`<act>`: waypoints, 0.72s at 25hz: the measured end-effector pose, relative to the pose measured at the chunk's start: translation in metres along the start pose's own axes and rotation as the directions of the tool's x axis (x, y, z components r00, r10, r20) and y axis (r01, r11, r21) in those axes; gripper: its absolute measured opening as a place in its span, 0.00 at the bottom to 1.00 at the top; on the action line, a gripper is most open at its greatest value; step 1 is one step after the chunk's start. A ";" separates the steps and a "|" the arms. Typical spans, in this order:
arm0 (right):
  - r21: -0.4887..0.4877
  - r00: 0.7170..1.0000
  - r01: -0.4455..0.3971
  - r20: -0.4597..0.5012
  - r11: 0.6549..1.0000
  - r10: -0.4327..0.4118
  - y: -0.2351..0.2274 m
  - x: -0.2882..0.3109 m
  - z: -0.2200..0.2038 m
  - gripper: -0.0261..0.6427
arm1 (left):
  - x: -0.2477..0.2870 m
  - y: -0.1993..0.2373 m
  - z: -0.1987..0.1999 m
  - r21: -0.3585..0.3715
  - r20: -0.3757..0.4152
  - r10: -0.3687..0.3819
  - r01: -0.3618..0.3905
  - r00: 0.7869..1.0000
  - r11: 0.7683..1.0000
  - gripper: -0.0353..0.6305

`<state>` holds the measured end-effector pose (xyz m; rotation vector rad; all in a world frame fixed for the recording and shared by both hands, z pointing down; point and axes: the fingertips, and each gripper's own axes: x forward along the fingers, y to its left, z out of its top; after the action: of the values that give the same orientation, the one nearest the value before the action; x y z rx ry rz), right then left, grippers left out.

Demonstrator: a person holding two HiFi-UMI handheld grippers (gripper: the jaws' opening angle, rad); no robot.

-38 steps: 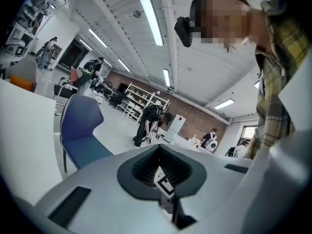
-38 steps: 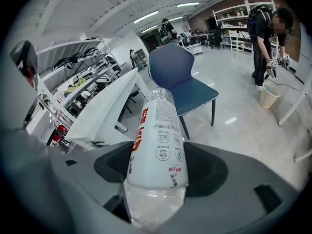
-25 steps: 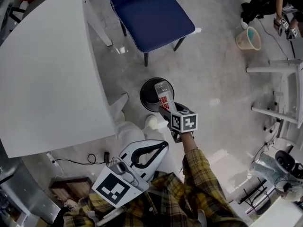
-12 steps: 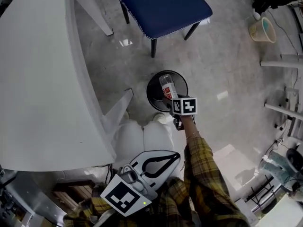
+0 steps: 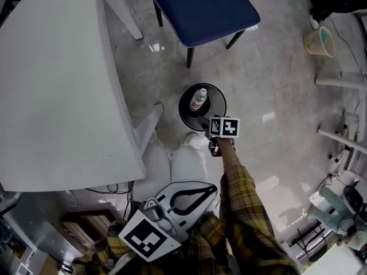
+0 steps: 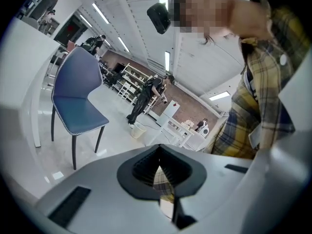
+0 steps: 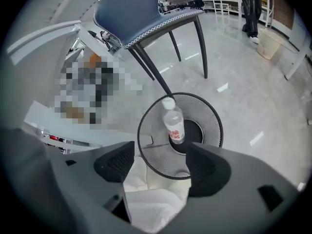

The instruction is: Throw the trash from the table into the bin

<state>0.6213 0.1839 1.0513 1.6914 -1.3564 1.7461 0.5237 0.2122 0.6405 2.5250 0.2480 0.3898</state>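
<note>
A clear plastic bottle (image 5: 199, 99) with a red label and white cap stands tilted inside the black mesh bin (image 5: 183, 111) on the floor. In the right gripper view the bottle (image 7: 174, 123) leans in the bin (image 7: 207, 118), apart from the jaws. My right gripper (image 5: 204, 122) hovers over the bin's near rim, open, with nothing between its fingers (image 7: 161, 155). My left gripper (image 5: 213, 188) is held close to the person's plaid shirt, its jaws shut and empty (image 6: 158, 152).
The white table (image 5: 57, 85) fills the left, one leg just left of the bin. A blue chair (image 5: 200, 4) stands beyond the bin. A beige bucket (image 5: 320, 42) sits far right. The person's white-clad legs (image 5: 172, 162) are by the bin.
The right gripper has opened and let go of the bottle, which has dropped down into the bin. The left gripper has stayed near the body.
</note>
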 end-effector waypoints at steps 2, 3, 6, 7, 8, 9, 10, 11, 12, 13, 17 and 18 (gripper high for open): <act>0.007 1.000 -0.007 0.005 1.000 0.007 0.008 -0.020 0.001 0.50 | -0.002 -0.012 0.018 0.002 0.007 -0.002 0.002 1.000 1.000 0.06; 0.010 1.000 -0.011 0.006 1.000 0.011 0.013 -0.031 0.002 0.50 | -0.004 -0.018 0.028 0.002 0.011 -0.001 0.001 1.000 1.000 0.06; 0.020 0.999 -0.035 0.019 0.999 0.035 0.032 -0.068 0.007 0.50 | -0.012 -0.036 0.061 0.001 0.035 0.005 -0.005 0.999 1.000 0.06; 0.023 0.998 -0.055 0.026 0.998 0.054 0.040 -0.081 0.009 0.50 | -0.014 -0.042 0.072 -0.001 0.045 0.010 -0.010 0.999 1.000 0.06; 0.023 0.997 -0.078 0.030 0.997 0.077 0.049 -0.093 0.011 0.50 | -0.017 -0.047 0.082 -0.008 0.058 0.017 -0.017 0.998 1.000 0.06; 0.019 0.995 -0.097 0.030 0.995 0.097 0.058 -0.105 0.012 0.50 | -0.021 -0.053 0.093 -0.020 0.072 0.028 -0.027 0.997 0.999 0.06; 0.011 0.993 -0.111 0.031 0.994 0.111 0.067 -0.117 0.013 0.50 | -0.025 -0.058 0.103 -0.033 0.083 0.041 -0.038 0.996 0.999 0.06; 0.002 0.992 -0.125 0.032 0.992 0.125 0.076 -0.130 0.014 0.50 | -0.030 -0.064 0.112 -0.047 0.091 0.053 -0.049 0.994 0.998 0.06; -0.005 0.989 -0.143 0.034 0.990 0.143 0.086 -0.143 0.014 0.48 | -0.036 -0.070 0.122 -0.064 0.097 0.064 -0.058 0.993 0.996 0.06; -0.010 0.986 -0.162 0.035 0.987 0.162 0.097 -0.157 0.013 0.47 | -0.042 -0.077 0.131 -0.079 0.104 0.074 -0.066 0.992 0.995 0.06; -0.076 0.982 -0.162 0.088 0.984 0.169 0.129 -0.215 0.027 0.26 | -0.063 -0.100 0.170 -0.081 0.151 0.098 -0.086 0.984 0.993 0.06; -0.098 0.980 -0.158 0.104 0.983 0.168 0.137 -0.228 0.031 0.22 | -0.068 -0.104 0.179 -0.074 0.163 0.102 -0.091 0.981 0.993 0.06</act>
<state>0.5811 0.1741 0.7863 1.6936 -1.6400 1.6690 0.5093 0.1890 0.4242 2.4936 0.0473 0.2185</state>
